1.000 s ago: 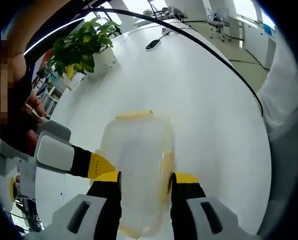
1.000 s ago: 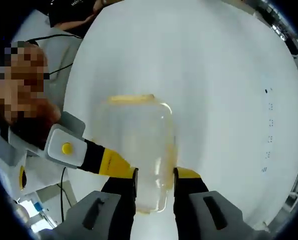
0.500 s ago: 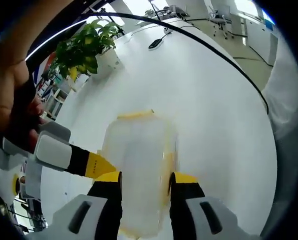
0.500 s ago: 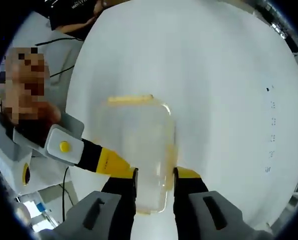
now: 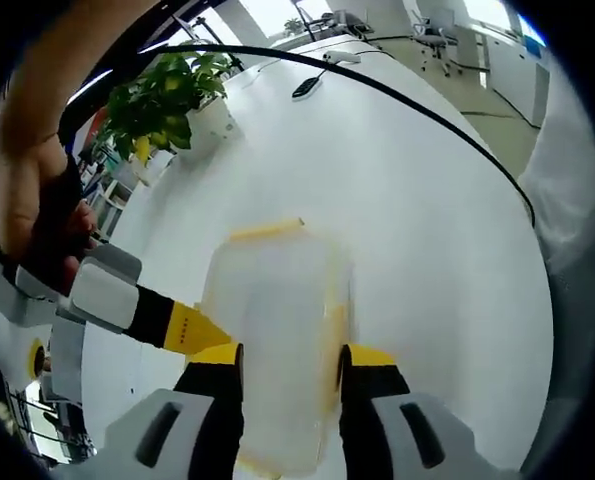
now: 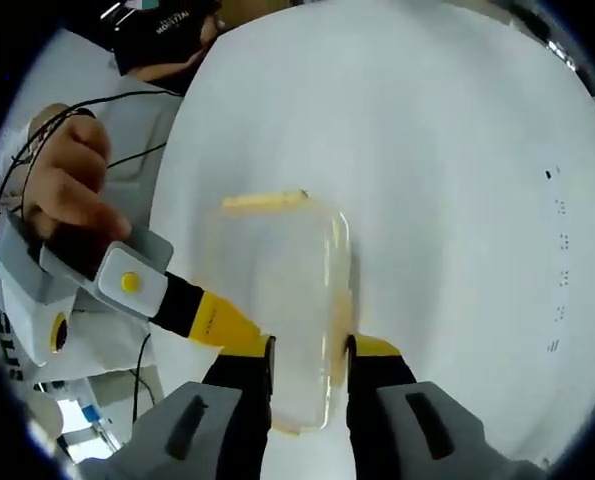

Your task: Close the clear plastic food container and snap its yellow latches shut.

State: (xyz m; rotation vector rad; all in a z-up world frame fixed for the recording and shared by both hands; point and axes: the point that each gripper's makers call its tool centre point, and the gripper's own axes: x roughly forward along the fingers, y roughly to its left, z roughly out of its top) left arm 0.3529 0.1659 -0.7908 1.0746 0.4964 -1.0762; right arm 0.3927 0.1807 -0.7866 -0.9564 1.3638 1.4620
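Observation:
The clear plastic container (image 5: 277,320) lies on the white table with its lid on. A yellow latch (image 5: 267,231) sits at its far end and another (image 5: 332,345) on its right side. My left gripper (image 5: 290,365) is shut on the container's near end, one jaw on each side. In the right gripper view the container (image 6: 277,290) sits the same way between the jaws of my right gripper (image 6: 308,358), far yellow latch (image 6: 262,202) on top. In each view the other gripper (image 5: 162,322) (image 6: 182,308) reaches in from the left and touches the container's left side.
The round white table (image 5: 417,210) spreads beyond the container. A potted plant (image 5: 167,95) stands at its far left, and a black cable (image 5: 427,110) arcs across the far side. A person's hand (image 6: 72,185) holds the other gripper's handle.
Both views have shifted slightly with the hands. The container stays between the jaws, and the hand on the other gripper now shows more fully at the left.

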